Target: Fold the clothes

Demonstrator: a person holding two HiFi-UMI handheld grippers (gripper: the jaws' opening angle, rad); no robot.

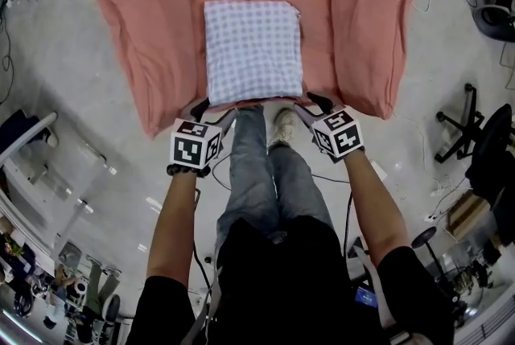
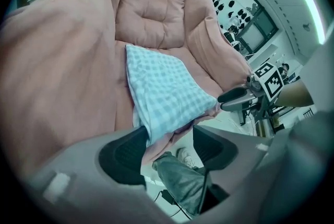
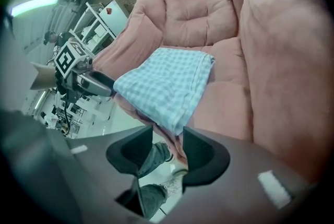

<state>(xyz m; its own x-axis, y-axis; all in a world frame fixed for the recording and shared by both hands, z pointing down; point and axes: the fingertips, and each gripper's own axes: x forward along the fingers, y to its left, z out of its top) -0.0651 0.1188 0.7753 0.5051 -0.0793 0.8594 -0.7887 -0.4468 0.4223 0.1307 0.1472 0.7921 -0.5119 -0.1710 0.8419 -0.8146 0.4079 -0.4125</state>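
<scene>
Head view: checked garment point(image 1: 253, 50), folded square, is lying on the seat of a pink padded chair point(image 1: 145, 30), its near edge at the seat's front. Left gripper point(image 1: 213, 110) and right gripper point(image 1: 310, 106) are hanging at its near corners, tongs spread, cloth between them but unpinched. Step, judged: releasing the fold. Next move is probably calling for drawing clear, or regripping to fold again.

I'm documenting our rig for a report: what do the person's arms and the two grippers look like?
The left gripper and right gripper have grey bodies. Each carries a white cube printed with black square markers, and each has two jaws lined with black ribbed pads. The person wears a black short-sleeved top, and a dark band circles the left wrist.
</scene>
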